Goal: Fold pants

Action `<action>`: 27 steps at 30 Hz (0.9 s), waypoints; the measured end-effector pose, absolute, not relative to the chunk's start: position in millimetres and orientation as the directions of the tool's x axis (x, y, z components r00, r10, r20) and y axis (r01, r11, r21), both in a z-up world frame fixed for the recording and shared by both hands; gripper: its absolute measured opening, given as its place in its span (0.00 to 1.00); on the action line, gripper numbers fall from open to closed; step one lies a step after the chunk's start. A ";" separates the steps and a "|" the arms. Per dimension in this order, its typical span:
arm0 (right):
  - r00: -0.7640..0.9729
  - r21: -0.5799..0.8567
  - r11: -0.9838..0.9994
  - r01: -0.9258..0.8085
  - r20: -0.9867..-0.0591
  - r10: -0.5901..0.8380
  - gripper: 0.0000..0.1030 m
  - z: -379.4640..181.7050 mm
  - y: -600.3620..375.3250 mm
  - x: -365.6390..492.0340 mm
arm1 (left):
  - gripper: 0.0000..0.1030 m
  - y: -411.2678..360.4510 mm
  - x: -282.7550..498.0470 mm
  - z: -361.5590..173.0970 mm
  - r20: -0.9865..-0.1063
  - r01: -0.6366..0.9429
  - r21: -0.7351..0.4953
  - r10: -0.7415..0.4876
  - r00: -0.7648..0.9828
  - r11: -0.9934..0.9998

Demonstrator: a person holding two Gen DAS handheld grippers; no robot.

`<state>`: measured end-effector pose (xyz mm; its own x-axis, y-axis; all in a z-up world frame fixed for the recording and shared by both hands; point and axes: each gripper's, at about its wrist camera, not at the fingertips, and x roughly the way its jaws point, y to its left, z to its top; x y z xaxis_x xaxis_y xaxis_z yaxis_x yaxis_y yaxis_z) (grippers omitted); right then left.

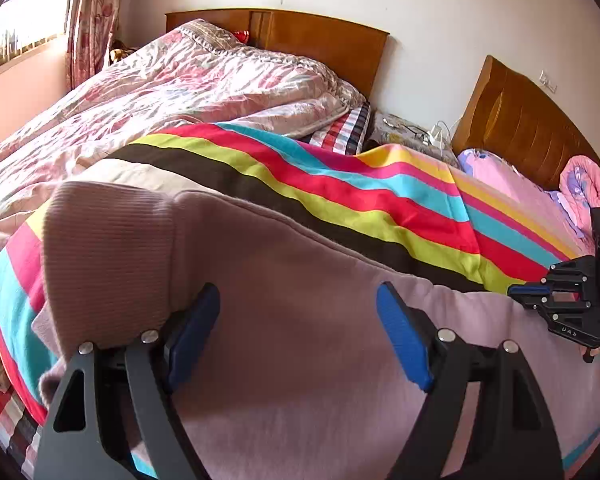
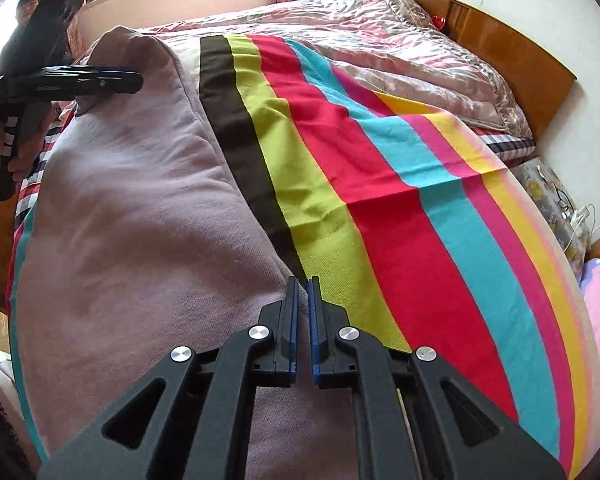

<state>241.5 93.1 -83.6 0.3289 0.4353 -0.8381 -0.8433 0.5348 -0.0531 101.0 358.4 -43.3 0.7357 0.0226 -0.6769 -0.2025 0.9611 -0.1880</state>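
Observation:
Mauve fleece pants [image 1: 300, 360] [image 2: 132, 220] lie lengthwise on a striped sheet [image 1: 340, 184] [image 2: 380, 200] spread over the bed. Their ribbed band [image 1: 108, 248] is raised at the left end. My left gripper [image 1: 298, 296] [image 2: 134, 80] hovers over the pants beside that band. It is open, with only the flat cloth beneath its blue pads. My right gripper [image 2: 303, 280] [image 1: 514, 292] is at the other end. Its tips are shut on the pants' far edge, where the cloth meets the sheet's brown stripe.
A crumpled pink floral quilt [image 1: 180, 88] fills the far half of the bed against a wooden headboard [image 1: 320, 40]. A second bed with pink bedding [image 1: 512, 184] stands to the right. Cables and a power strip [image 1: 432, 136] lie between them. A person [image 2: 24, 8] stands by the window.

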 end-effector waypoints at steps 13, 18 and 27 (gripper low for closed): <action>0.228 0.032 0.379 -0.925 -0.750 0.621 0.64 -39.0 240.3 236.5 | 0.92 430.3 -29.9 -62.5 -0.658 -0.453 -0.373 0.113 0.744 0.810; 0.103 0.119 0.274 -0.954 -0.732 0.674 0.59 -33.3 265.3 195.9 | 0.82 445.1 -21.1 -75.8 -0.597 -0.418 -0.532 0.024 0.802 0.736; 0.048 0.092 0.192 -0.977 -0.784 0.619 0.59 -44.1 230.6 108.4 | 0.40 471.3 8.6 -86.3 -0.591 -0.421 -0.594 -0.017 0.806 0.685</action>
